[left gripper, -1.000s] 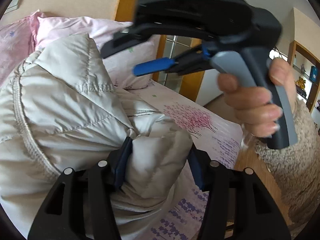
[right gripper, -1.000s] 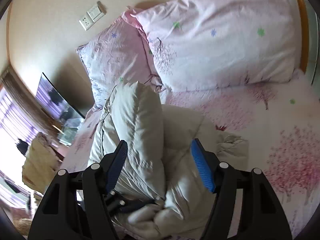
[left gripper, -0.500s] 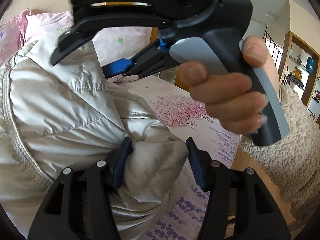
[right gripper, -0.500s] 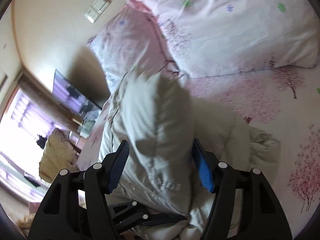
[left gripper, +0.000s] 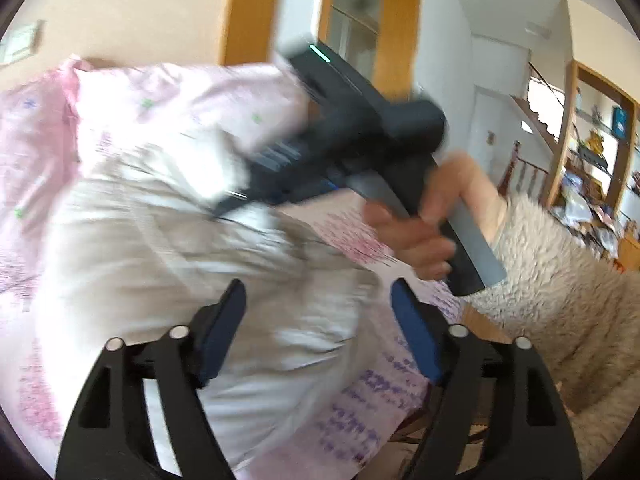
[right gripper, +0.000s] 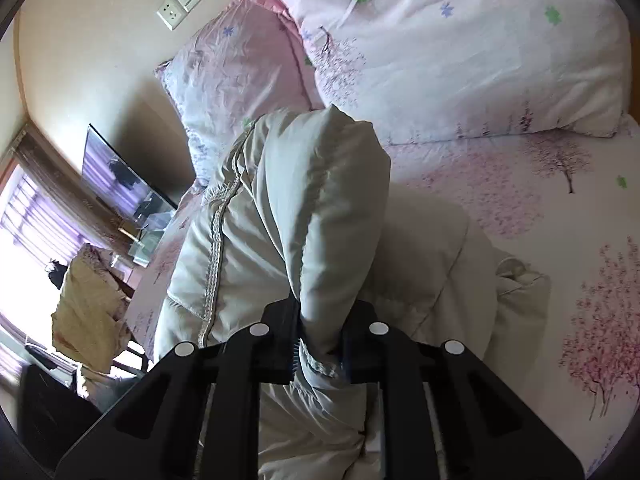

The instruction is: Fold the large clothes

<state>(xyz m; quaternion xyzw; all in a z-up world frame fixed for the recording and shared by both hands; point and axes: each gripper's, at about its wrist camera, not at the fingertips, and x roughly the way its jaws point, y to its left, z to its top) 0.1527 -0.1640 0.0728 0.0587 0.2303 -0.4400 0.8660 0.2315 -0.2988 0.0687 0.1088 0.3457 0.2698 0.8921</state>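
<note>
Padded jacket (right gripper: 280, 208), pale grey-beige, lies bunched on the bed (right gripper: 560, 208), its left side close to the bed's left edge, where a trimmed seam runs down the folds. Beyond that edge stand a dark screen (right gripper: 120, 172) and a bright window (right gripper: 24, 216). The left hand-held gripper (left gripper: 320, 332) has just been opening: its blue pads stand wide, with jacket fabric between them but not pressed. A fold of the jacket rises upright in the middle, and the right hand-held gripper (right gripper: 320, 344) has just closed, pinching that fold's lower edge. Two pink pillows (right gripper: 460, 40) lean against the wall behind. To the right of the jacket the flowered sheet lies bare to the far edge.
</note>
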